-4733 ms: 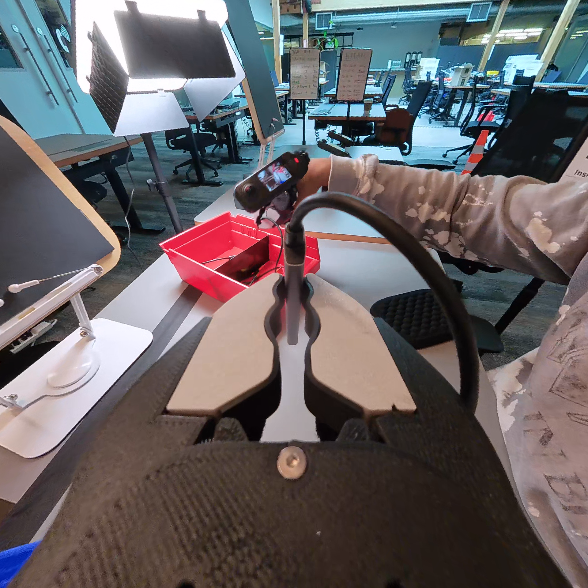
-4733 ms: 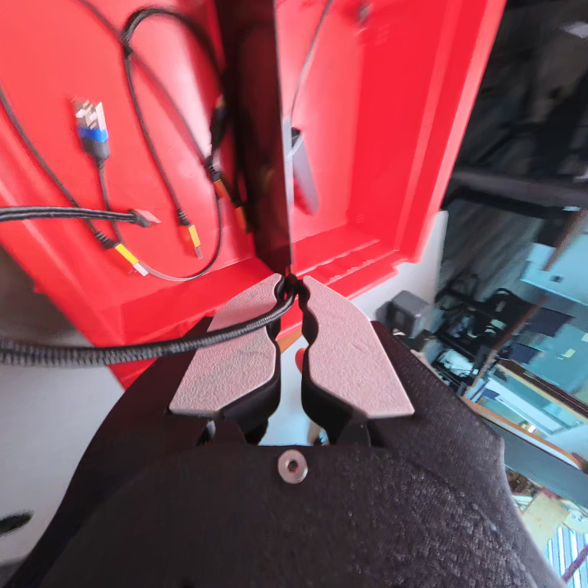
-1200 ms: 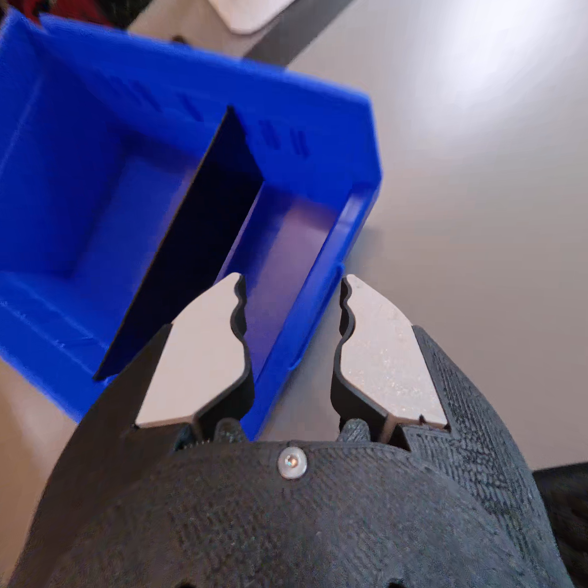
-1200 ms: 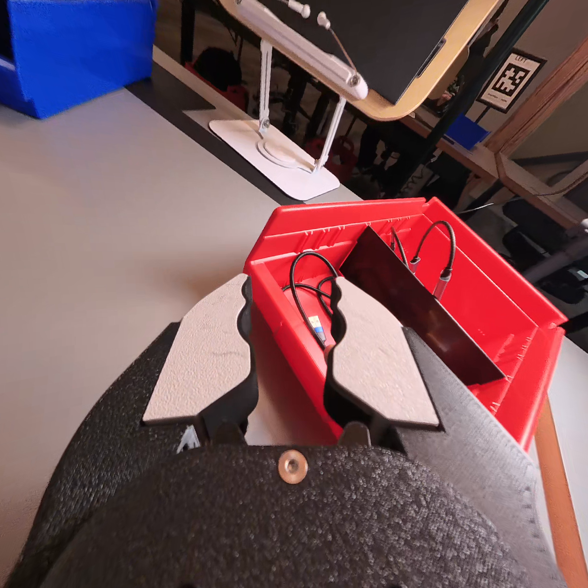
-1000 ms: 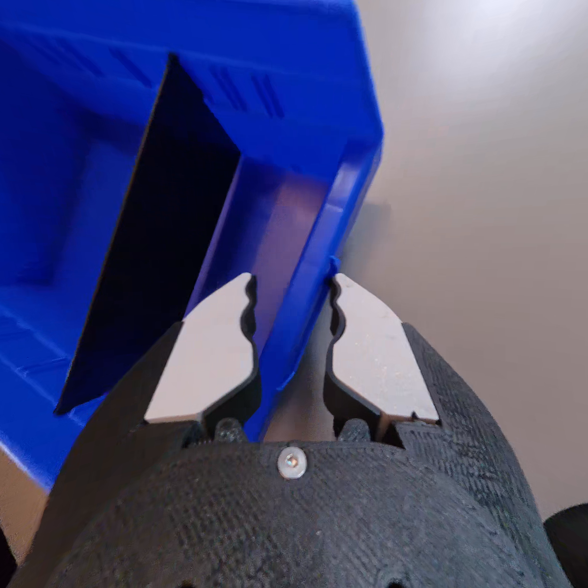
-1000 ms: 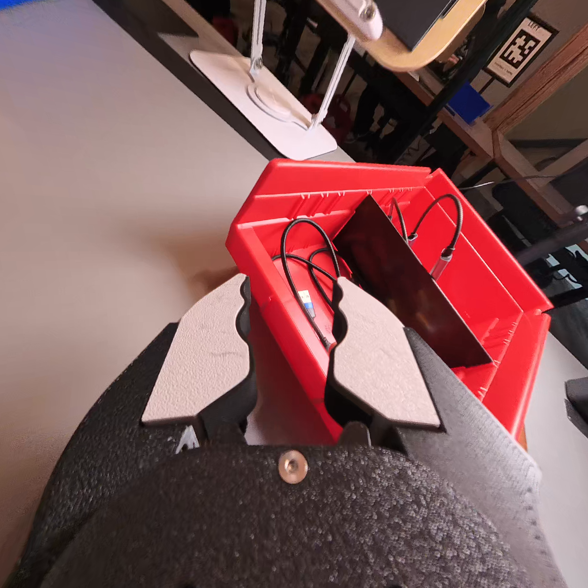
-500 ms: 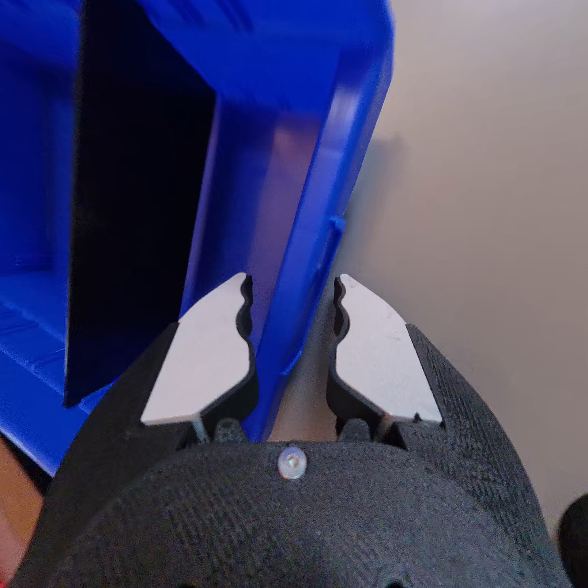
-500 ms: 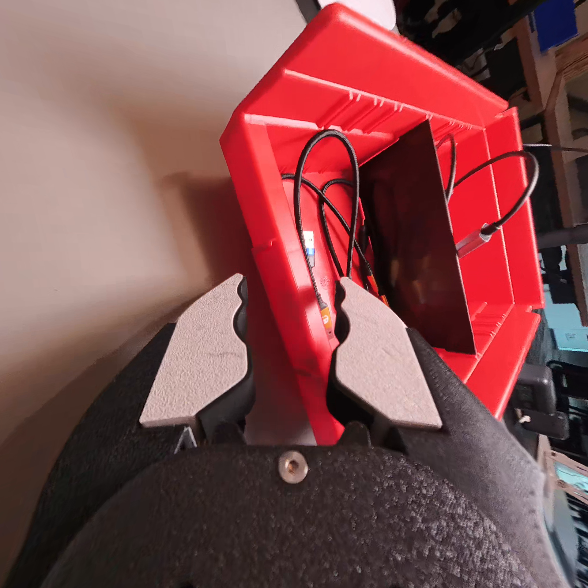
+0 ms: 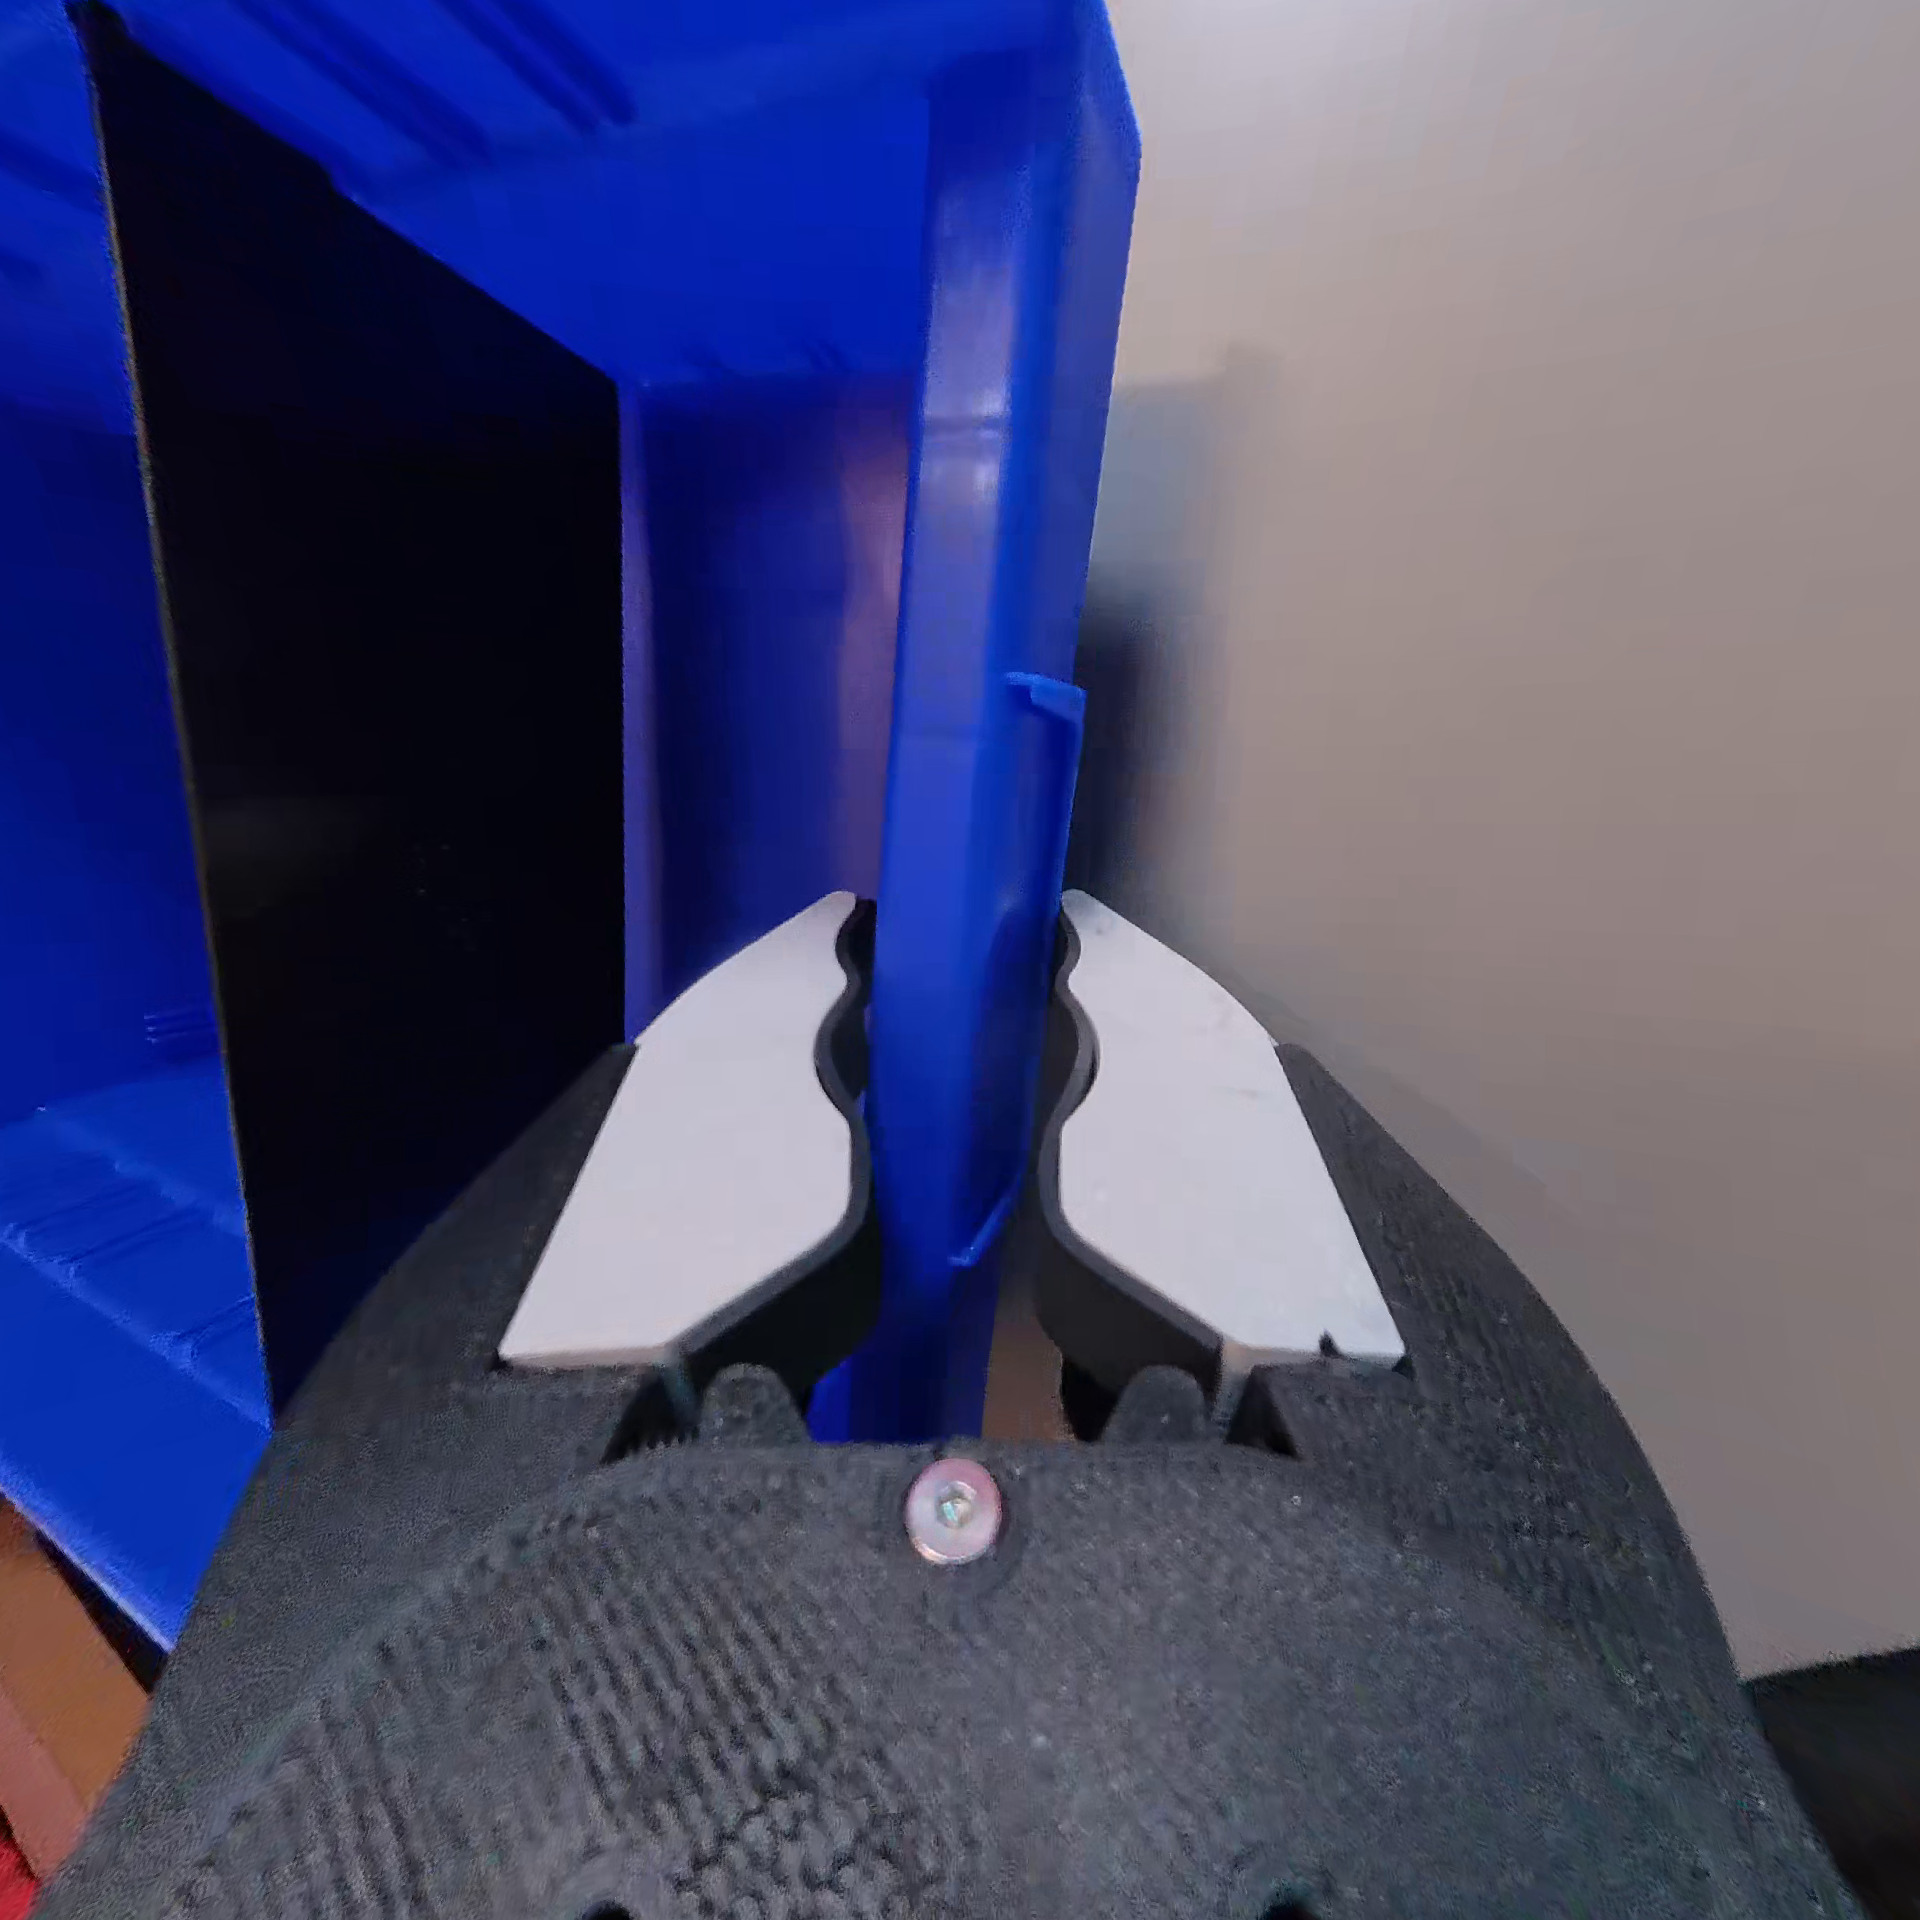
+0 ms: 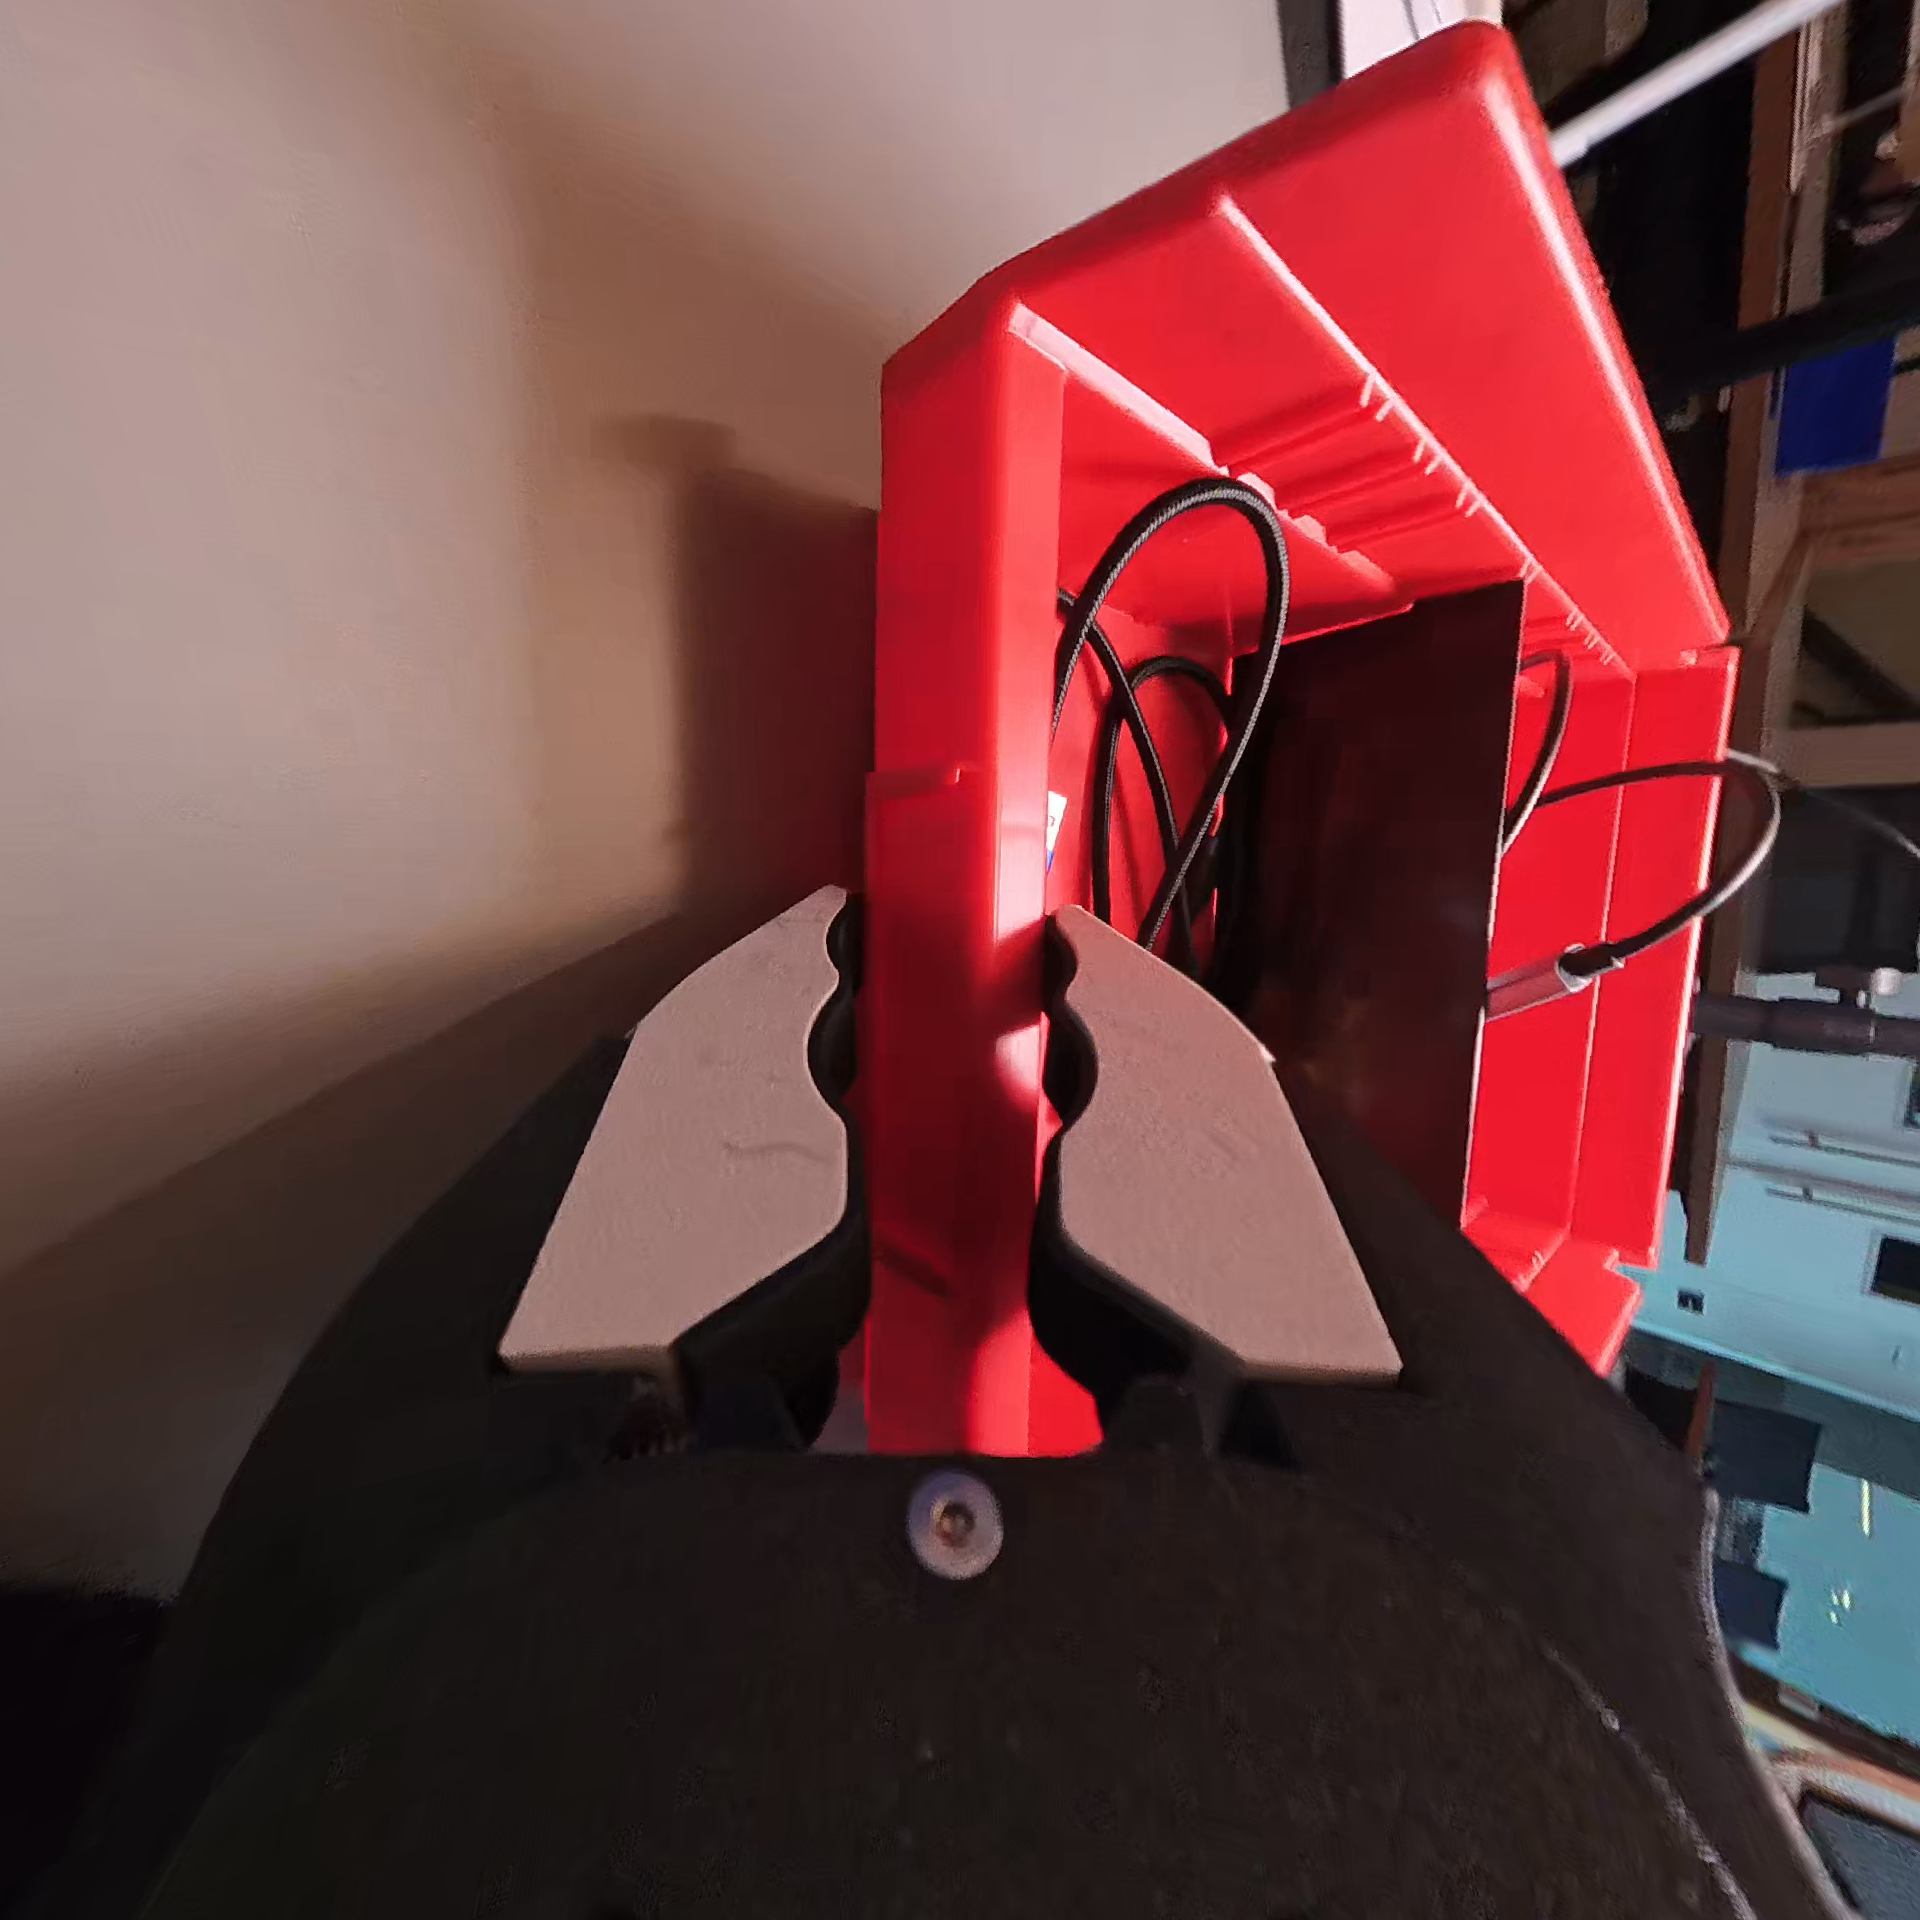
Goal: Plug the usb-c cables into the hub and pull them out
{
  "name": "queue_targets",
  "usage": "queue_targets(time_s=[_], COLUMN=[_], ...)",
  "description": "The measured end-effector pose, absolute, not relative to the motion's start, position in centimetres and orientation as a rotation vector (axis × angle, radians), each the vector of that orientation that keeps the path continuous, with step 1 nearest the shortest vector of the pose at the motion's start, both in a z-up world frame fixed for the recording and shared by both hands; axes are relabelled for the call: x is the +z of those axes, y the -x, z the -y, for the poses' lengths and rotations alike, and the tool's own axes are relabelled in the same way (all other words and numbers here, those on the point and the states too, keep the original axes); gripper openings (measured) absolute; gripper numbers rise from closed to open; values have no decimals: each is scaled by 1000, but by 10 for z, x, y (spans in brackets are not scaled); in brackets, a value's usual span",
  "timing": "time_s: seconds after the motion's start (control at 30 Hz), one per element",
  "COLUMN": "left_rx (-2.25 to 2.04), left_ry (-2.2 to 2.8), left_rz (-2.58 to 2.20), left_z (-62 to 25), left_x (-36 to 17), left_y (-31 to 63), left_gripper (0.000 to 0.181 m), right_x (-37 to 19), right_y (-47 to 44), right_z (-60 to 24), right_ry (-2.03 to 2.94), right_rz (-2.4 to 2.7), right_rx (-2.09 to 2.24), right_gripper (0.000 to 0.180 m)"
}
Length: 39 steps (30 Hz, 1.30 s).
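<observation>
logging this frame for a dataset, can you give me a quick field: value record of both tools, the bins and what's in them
left tool: shut on the blue bin's side wall
blue bin: black divider inside; no cables visible in the part shown
right tool: shut on the red bin's side wall
red bin: dark divider inside
black cables: looped in the compartment nearest the tool
grey-tipped cable: arcs over the far rim
table: light grey

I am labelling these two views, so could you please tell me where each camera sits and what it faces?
Left wrist view: on the left claw, looking along its fingers, shut on the blue bin wall.
Right wrist view: on the right claw, shut on the red bin wall; cables inside.
Shared: only the pale tabletop.
</observation>
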<state>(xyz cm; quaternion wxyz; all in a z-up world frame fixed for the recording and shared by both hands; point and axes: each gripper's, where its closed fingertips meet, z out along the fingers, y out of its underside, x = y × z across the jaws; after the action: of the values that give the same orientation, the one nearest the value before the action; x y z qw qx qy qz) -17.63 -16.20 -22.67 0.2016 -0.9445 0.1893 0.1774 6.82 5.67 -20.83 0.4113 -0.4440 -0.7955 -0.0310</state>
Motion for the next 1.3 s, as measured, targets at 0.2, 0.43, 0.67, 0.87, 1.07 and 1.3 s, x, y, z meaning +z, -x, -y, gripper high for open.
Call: queue_targets(time_s=[0.2, 0.43, 0.67, 0.87, 1.07, 1.3], left_rx=[406, 354, -262, -322, -127, -139], left_ry=[2512, 2340, 2072, 2089, 2101, 2068], left_rz=[-835, -822, -458, -226, -125, 1], left_z=[135, 115, 141, 117, 79, 69], left_x=[-226, -212, -156, -173, -181, -182], left_y=[114, 96, -2, -59, -52, -47], left_gripper=[32, 42, 48, 64, 57, 42], right_x=[-208, -180, -96, -152, -163, -159], right_y=[-80, -110, -197, -189, -166, -173], right_z=[7, 83, 8, -20, -32, -42], right_ry=[999, 952, 1397, 1664, 1738, 1753], right_rz=[2059, 1984, 1142, 1050, 1095, 982], right_rx=[-11, 402, 702, 681, 613, 614], right_gripper=[33, 36, 34, 54, 40, 20])
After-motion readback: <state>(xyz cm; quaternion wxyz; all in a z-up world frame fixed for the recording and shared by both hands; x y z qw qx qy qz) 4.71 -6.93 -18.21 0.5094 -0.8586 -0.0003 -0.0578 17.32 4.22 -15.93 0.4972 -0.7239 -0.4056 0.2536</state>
